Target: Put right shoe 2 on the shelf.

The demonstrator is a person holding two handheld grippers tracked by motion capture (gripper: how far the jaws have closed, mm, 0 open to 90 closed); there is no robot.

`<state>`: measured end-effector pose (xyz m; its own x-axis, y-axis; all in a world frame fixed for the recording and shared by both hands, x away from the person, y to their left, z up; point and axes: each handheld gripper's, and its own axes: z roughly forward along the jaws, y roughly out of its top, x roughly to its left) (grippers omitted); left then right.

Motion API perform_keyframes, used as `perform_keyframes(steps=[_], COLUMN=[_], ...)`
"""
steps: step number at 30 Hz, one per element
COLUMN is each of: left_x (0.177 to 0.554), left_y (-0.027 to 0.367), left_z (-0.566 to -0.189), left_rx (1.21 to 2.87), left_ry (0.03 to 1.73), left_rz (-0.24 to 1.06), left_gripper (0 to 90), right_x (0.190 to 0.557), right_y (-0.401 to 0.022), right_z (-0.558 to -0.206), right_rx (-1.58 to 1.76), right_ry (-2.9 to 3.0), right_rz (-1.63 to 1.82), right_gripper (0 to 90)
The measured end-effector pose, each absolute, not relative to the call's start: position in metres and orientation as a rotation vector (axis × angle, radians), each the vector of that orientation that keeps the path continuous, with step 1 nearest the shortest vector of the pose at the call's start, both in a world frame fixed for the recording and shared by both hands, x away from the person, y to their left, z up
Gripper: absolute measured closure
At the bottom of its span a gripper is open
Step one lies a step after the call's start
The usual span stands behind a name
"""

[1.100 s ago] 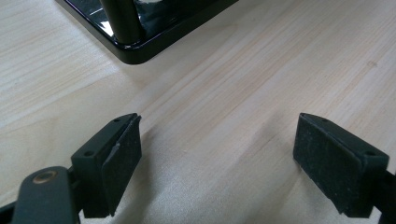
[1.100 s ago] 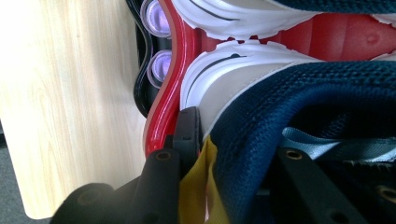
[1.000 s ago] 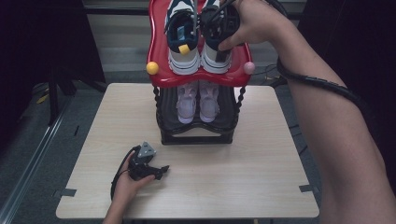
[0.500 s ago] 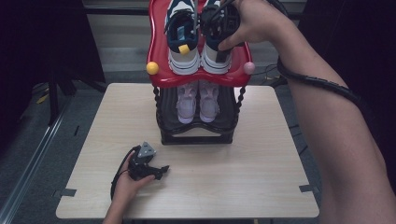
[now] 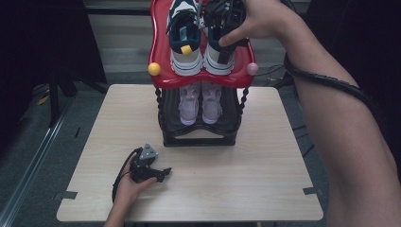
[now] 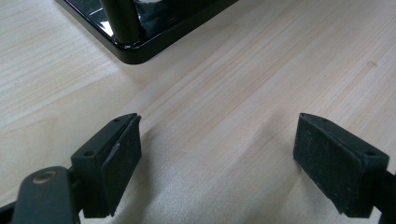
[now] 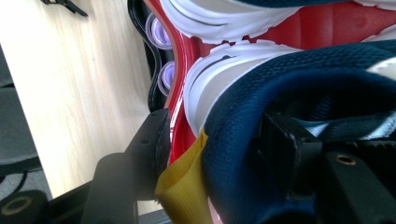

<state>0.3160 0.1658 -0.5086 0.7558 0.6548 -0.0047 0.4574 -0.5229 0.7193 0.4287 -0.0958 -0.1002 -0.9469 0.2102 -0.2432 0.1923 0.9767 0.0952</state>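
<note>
Right gripper (image 5: 222, 35) jaws, just opening, are straddling the shoe (image 7: 280, 93) heel; left gripper (image 5: 150, 171) is resting open

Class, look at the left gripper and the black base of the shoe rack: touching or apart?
Apart. In the left gripper view, bare table lies between the open left gripper and the rack's black base.

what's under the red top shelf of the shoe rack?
Under the red top shelf, a pair of pale lilac shoes sits on the black lower shelf, toes forward. Their heels are covered by the shelf above.
</note>
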Motion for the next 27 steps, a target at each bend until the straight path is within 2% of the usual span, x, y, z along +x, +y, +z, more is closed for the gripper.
perform_keyframes(steps=[4, 5, 10, 27], left_x=[0.316, 0.316, 0.316, 0.316], left_y=[0.166, 0.166, 0.166, 0.165], left_z=[-0.509, -0.509, -0.509, -0.509], left_rx=[2.216, 2.215, 2.216, 2.212], left_ry=[0.828, 0.829, 0.828, 0.831], left_rz=[0.346, 0.345, 0.345, 0.336], left_gripper=[14.8, 14.8, 14.8, 14.8], right_x=[0.429, 0.429, 0.427, 0.415], right_y=[-0.096, -0.096, -0.097, -0.113], right_z=[-0.096, -0.093, -0.087, -0.074], right_rx=[0.327, 0.333, 0.354, 0.353], right_ry=[2.877, 2.883, 2.914, 2.950], right_rz=[0.124, 0.120, 0.094, 0.039], right_gripper=[37.5, 30.8, 23.4, 18.6])
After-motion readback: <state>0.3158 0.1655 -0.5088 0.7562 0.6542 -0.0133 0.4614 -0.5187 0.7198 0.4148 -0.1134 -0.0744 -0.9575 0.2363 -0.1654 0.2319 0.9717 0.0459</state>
